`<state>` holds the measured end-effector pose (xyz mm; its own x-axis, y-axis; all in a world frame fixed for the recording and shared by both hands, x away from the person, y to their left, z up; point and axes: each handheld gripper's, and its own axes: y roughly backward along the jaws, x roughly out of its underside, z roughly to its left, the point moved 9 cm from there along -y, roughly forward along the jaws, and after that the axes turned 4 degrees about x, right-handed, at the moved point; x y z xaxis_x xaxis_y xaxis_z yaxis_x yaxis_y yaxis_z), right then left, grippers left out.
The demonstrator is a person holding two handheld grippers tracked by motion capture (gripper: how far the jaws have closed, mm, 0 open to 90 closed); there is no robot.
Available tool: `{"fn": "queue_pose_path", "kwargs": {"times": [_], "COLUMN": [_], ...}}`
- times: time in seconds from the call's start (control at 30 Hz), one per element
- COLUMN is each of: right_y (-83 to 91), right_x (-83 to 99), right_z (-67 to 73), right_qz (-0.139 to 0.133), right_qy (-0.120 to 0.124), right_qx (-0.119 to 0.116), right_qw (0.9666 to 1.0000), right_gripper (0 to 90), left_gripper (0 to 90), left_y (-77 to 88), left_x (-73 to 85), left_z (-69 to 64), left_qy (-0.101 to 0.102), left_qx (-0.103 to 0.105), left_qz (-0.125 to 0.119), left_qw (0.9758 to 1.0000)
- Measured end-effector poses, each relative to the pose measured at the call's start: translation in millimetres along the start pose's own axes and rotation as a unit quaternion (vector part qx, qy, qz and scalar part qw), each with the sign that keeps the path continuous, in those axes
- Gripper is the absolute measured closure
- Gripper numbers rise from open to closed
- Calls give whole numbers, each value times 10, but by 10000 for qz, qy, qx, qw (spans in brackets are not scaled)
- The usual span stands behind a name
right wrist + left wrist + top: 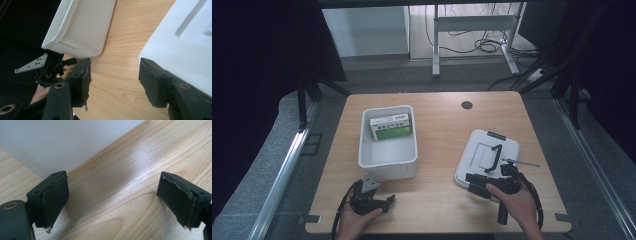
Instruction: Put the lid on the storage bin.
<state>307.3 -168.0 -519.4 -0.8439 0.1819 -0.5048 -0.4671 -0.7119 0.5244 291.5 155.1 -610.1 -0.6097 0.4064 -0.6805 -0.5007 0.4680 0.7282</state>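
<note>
Right tool [477, 183] held low with jaws wide apart and empty, mouth straddling the near corner of the flat white plastic lid with a black handle [487, 156], likely lining up a grip. Left tool [384, 201] parked open on the wooden desk [437, 130], just before the white rectangular plastic bin [388, 162]; farther in, green-and-white carton [391, 126].

High view looks down; both gripper views sit close, seemingly sharing the white bin [388, 155].
</note>
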Motion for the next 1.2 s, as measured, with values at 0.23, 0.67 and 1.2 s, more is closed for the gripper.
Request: {"fn": "queue_pose_path", "kwargs": {"times": [0.23, 0.67, 1.2], "right_y": [43, -107, -194], "right_x": [-13, 70, 94], "right_z": [-5, 28, 32], "right_qz": [-149, 102, 226], "right_qy": [69, 164, 137], "right_qx": [144, 118, 115], "right_qw": [9998, 9997, 9996], "right_gripper": [429, 429, 429], "left_gripper": [115, 113, 114], "left_y": [3, 4, 6], "left_x": [0, 4, 6], "left_z": [-3, -12, -13], "left_qy": [-14, 76, 87], "left_qx": [-12, -47, -55], "left_qz": [10, -19, -23], "left_qw": [10000, 10000, 9999]}}
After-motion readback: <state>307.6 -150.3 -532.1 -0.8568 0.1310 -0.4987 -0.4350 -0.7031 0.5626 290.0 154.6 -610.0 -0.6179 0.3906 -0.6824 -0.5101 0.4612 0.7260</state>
